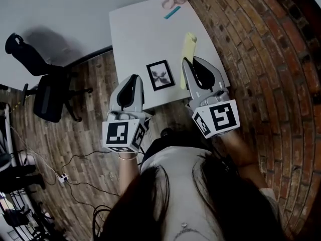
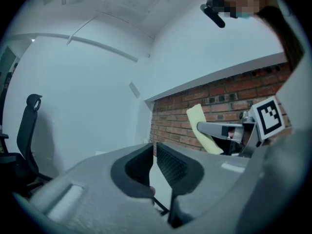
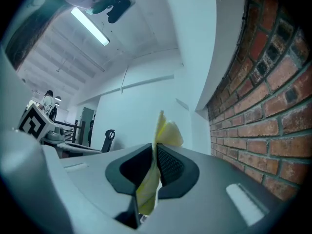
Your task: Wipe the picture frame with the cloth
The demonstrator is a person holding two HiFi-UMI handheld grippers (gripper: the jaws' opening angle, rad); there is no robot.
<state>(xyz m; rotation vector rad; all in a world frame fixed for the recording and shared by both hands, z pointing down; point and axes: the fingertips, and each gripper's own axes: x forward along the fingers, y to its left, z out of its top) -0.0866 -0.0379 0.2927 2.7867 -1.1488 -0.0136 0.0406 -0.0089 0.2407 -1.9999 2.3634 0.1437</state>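
Item, nearest: left gripper (image 1: 133,79), below the table's near edge at the frame's left. Jaws nearly together with a thin slit between the pads and nothing in it. Item: right gripper (image 1: 187,61), over the table's right part. Jaws clamped on the cloth (image 1: 189,46), a pale yellow strip that stands out past the fingertips towards the far end of the table, with a loose tail hanging below the pads. Item: picture frame (image 1: 160,75), on the white table (image 1: 140,34) close to its near edge, between the two grippers and apparently lying flat. It has a dark rectangular border, a pale mat and a dark branching motif at the centre. Its long axis runs away from the person, turned slightly off the table's edge. Relation governing the coming move: the frame lies just to the left of the right gripper's jaws and a little nearer the person than the cloth's free end. The cloth-bearing hand is therefore the nearer of the two, and would likely need to swing left and draw back to lay cloth on glass. Item, far end of table: a teal strip (image 1: 171,13) and pale pink oddments, too small to identify. Surroundings: office chair (image 1: 47,92) on wood flooring at left, brick wall (image 1: 261,44) at right.
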